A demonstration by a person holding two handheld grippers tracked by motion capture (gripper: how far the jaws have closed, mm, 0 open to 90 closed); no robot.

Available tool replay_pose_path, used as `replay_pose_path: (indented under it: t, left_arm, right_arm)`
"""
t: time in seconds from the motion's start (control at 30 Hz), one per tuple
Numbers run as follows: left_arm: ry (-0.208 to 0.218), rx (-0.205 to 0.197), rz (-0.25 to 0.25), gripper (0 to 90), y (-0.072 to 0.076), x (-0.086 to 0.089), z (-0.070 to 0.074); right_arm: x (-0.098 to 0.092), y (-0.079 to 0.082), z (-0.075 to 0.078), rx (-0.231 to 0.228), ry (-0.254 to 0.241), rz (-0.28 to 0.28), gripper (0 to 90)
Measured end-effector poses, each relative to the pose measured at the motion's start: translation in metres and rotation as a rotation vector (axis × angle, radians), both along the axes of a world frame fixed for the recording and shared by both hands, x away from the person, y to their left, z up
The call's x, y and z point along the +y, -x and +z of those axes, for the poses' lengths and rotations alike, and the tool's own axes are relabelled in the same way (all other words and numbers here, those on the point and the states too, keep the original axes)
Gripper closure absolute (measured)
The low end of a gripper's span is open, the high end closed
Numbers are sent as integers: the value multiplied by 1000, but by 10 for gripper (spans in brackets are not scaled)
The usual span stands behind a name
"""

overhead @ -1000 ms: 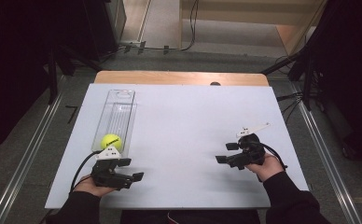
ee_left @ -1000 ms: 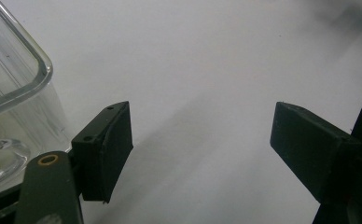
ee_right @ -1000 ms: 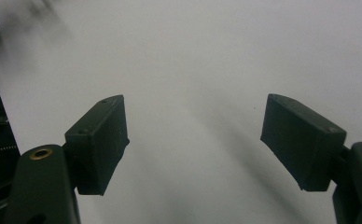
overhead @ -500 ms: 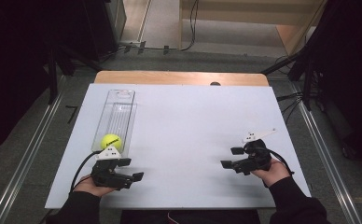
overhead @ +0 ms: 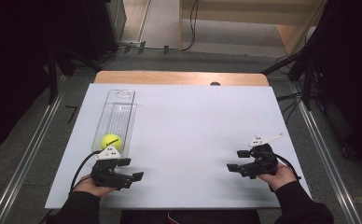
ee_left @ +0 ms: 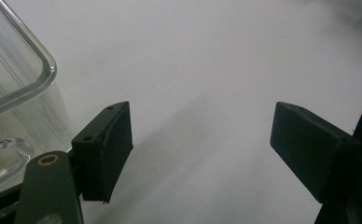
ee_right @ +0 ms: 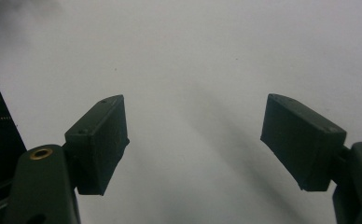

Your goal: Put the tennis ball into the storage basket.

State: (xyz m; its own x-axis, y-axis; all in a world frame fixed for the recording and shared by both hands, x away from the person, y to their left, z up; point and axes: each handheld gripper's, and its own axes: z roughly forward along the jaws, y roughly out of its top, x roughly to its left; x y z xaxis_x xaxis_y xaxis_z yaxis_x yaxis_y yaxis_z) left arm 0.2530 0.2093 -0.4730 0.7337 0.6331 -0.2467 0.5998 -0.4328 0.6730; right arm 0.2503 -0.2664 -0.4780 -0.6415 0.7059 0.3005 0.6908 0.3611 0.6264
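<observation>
Over the last second your right tongs [overhead: 239, 166] have drawn back toward you and out to the right edge of the white bench [overhead: 193, 121], while your left tongs [overhead: 131, 178] have stayed put, which reads to me as a settling pose, not a reach. Both tongs stand wide open and hold nothing. The long clear plastic tray [overhead: 116, 120] lies at your left with its long axis running away from you, and the yellow-green tennis ball [overhead: 110, 141] sits in its near end, just beyond your left tongs.

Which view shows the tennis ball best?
The high view: the tennis ball sits in plain sight at the near end of the clear container. The left gripper view catches a yellow sliver through the container wall.
</observation>
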Motion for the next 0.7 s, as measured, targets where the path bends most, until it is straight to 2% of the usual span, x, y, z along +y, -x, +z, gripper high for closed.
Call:
replay_pose_path:
  t: [0.3,0.7]
  left_arm:
    - [-2,1,1,216,0,1,0]
    - [-1,0,1,216,0,0,0]
  right_arm:
    - [-7,6,-1,-3,11,-19,207]
    - [-9,7,-4,10,19,-8,207]
